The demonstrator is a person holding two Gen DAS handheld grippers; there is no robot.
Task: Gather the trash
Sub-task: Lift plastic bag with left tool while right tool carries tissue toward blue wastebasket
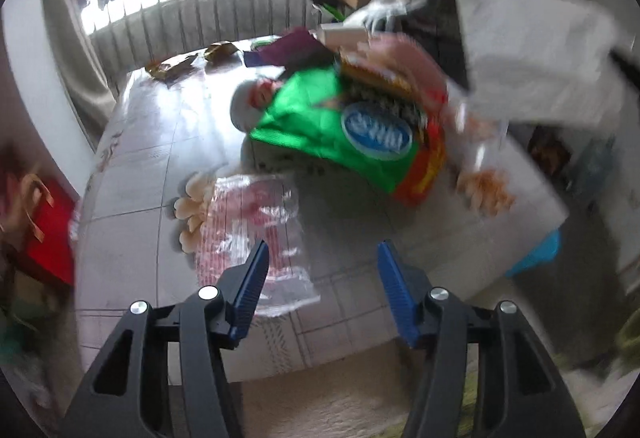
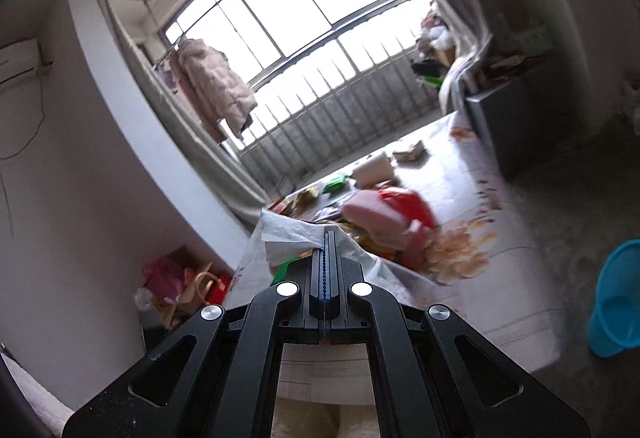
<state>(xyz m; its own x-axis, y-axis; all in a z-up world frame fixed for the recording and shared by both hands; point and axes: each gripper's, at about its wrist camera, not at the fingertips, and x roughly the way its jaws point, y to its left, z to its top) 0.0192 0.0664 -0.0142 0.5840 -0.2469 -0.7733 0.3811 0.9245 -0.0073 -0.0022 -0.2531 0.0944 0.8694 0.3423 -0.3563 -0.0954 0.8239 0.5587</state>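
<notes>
Pinching the white plastic bag's [image 2: 280,234] rim, the right gripper [image 2: 328,238] holds it open for wrappers; the left gripper [image 1: 322,258] gapes empty above a clear wrapper [image 1: 256,234].

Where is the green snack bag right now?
In the left wrist view the green snack bag lies mid-table, just right of centre, against the pile of wrappers, beyond the clear plastic wrapper.

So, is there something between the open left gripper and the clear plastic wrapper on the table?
Nothing visible. The left gripper is open and empty, and the clear plastic wrapper lies flat on the table just beyond its left finger. The green snack bag lies farther away, not in the path.
</notes>
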